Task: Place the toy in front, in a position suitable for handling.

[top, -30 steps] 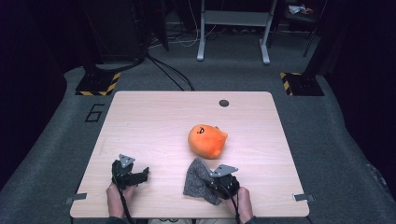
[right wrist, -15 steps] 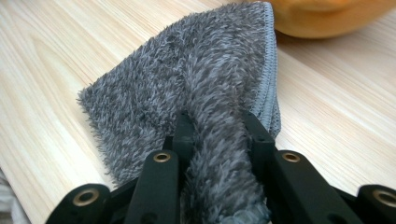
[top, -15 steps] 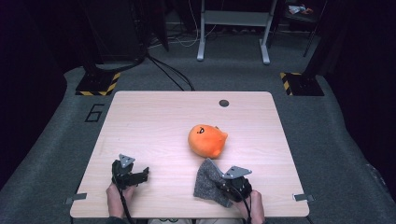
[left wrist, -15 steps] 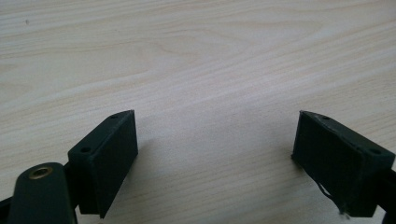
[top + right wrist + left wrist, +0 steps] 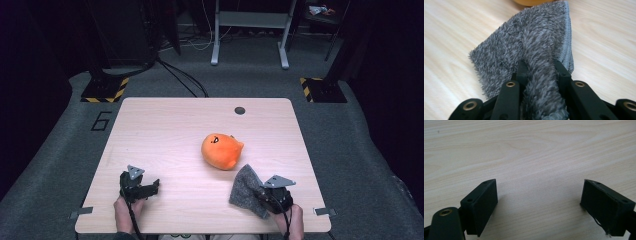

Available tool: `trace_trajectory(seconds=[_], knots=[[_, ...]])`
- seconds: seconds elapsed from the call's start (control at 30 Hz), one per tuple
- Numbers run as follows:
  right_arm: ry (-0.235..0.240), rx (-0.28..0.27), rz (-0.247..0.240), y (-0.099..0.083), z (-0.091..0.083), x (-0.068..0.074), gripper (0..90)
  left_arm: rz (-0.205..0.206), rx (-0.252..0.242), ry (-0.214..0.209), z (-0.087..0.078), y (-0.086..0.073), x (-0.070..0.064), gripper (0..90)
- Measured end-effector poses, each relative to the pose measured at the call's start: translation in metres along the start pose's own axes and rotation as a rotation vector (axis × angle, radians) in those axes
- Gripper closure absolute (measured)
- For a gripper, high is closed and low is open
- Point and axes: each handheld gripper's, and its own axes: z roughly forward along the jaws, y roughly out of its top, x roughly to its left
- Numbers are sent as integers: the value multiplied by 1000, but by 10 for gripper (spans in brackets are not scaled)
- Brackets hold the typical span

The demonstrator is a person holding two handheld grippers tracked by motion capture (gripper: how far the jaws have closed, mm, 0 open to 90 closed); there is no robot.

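A grey fluffy cloth (image 5: 244, 189) lies folded at the front right of the wooden table (image 5: 165, 130). My right gripper (image 5: 265, 196) is shut on its near edge; in the right gripper view the cloth (image 5: 534, 47) bunches up between the jaws of the right gripper (image 5: 541, 70). An orange plush toy (image 5: 221, 150) sits just behind the cloth, near the table's middle, and its edge shows as an orange plush toy (image 5: 531, 2) at the top of the right gripper view. My left gripper (image 5: 150, 187) rests open at the front left; the left gripper (image 5: 539, 195) has bare wood between its jaws.
A dark round cap (image 5: 240, 110) sits in the table near its far edge. Metal brackets (image 5: 80, 213) stick out at the two front corners. Beyond the table are a desk frame (image 5: 250, 30), cables and striped floor plates (image 5: 105, 90).
My right gripper has moved to the right along the front edge, dragging the grey cloth with it. The left gripper and the plush toy have stayed put.
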Motion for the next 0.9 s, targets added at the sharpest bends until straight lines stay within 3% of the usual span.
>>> trace_trajectory(seconds=[0.47,0.77,0.9], knots=[[-128,-36,109,5,-12,-60,713,0,0,0,0,0,0,135],[-225,-12,233,8,-7,-105,704,-1,-1,0,0,0,0,135],[-256,12,269,8,-1,-116,703,1,0,1,0,0,0,135]])
